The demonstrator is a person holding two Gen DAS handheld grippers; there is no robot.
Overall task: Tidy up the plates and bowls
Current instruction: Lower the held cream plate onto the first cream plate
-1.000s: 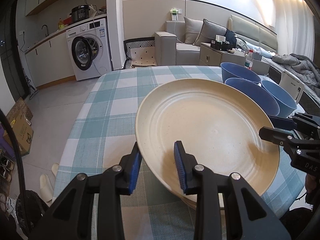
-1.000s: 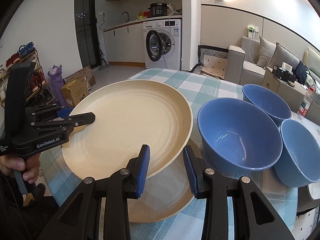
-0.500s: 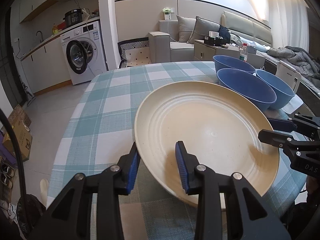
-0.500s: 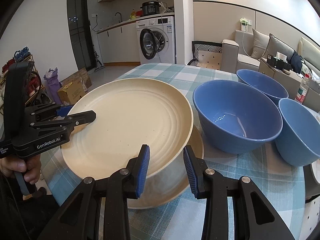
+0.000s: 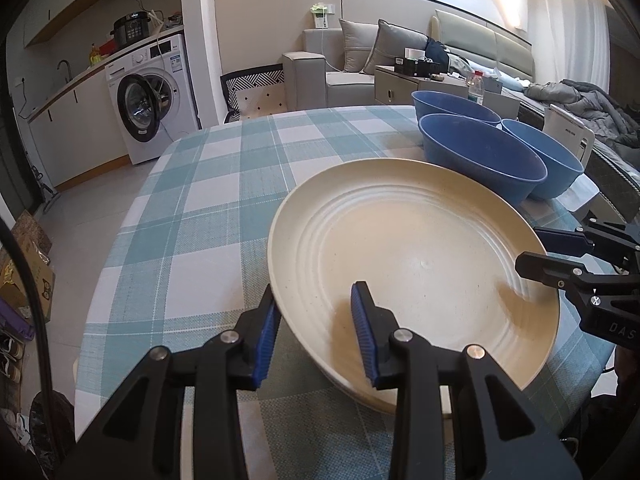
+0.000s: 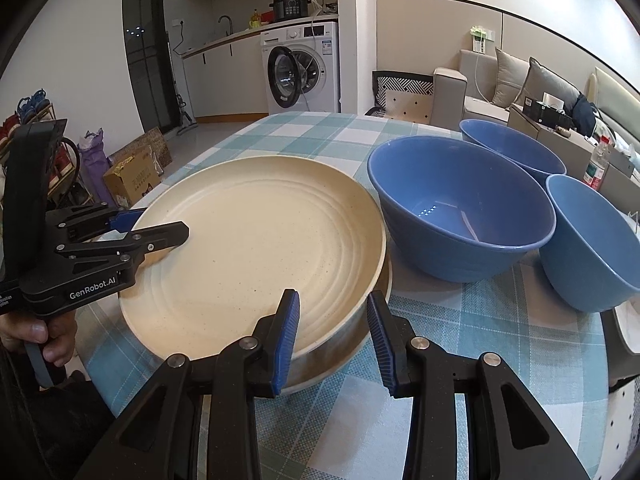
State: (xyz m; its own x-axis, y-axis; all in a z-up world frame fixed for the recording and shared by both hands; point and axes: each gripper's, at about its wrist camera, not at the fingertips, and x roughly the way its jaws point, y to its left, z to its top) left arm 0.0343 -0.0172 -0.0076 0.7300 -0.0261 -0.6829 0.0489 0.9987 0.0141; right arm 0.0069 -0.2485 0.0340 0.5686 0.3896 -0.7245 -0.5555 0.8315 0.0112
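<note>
A large cream plate [image 5: 412, 256] hangs between both grippers, held by opposite sides of its rim. My left gripper [image 5: 314, 300] is shut on the near-left rim. My right gripper [image 6: 333, 300] is shut on the rim on the bowls' side. Each gripper shows in the other's view, the right gripper [image 5: 530, 246] and the left gripper [image 6: 160, 224]. A second cream plate [image 6: 344, 360] lies on the table right under the held one; whether they touch I cannot tell. Three blue bowls [image 6: 460, 208] [image 6: 512, 148] [image 6: 592, 240] stand close together just beyond the plates.
The table wears a teal and white checked cloth [image 5: 200, 200], and its near edge runs under the grippers. A white dish [image 6: 628, 320] sits at the right edge by the bowls. A person's hand [image 6: 44, 332] holds the left gripper. A washing machine [image 5: 148, 104] stands behind.
Both grippers have sunk with the cream plate. The gap between it and the plate beneath has narrowed to almost nothing.
</note>
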